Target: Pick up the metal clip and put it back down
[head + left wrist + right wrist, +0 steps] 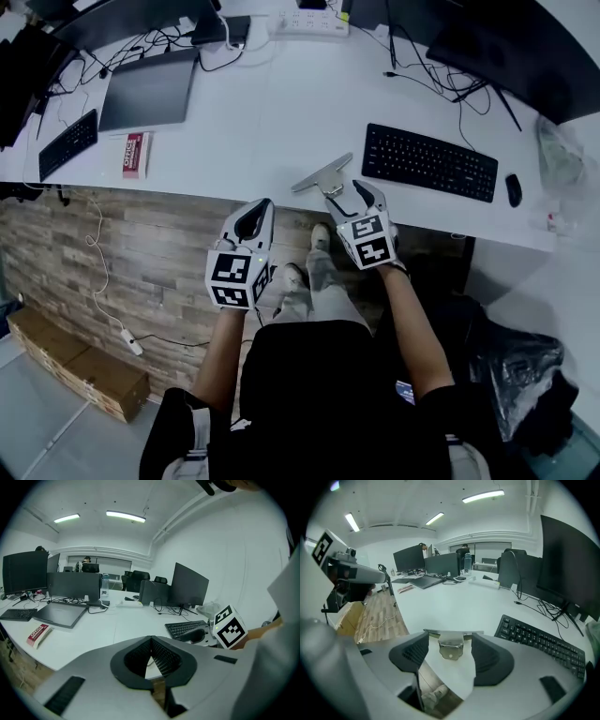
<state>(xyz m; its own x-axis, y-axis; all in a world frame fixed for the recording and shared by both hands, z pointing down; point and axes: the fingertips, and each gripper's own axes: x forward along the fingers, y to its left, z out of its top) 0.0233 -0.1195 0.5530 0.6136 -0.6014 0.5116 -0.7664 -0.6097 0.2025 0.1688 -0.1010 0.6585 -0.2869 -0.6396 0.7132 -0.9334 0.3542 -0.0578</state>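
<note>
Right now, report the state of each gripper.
Left gripper: jaws shut, empty.
Right gripper: jaws open, metal clip lying between them, not gripped.

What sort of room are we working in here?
Most likely an open-plan office: a long white desk with a black keyboard and monitors, and office chairs further back under ceiling strip lights.

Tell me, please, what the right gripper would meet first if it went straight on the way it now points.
The metal clip: it lies at the edge of the desk, its tab already between the open jaws of the right gripper, apparently untouched.
</note>
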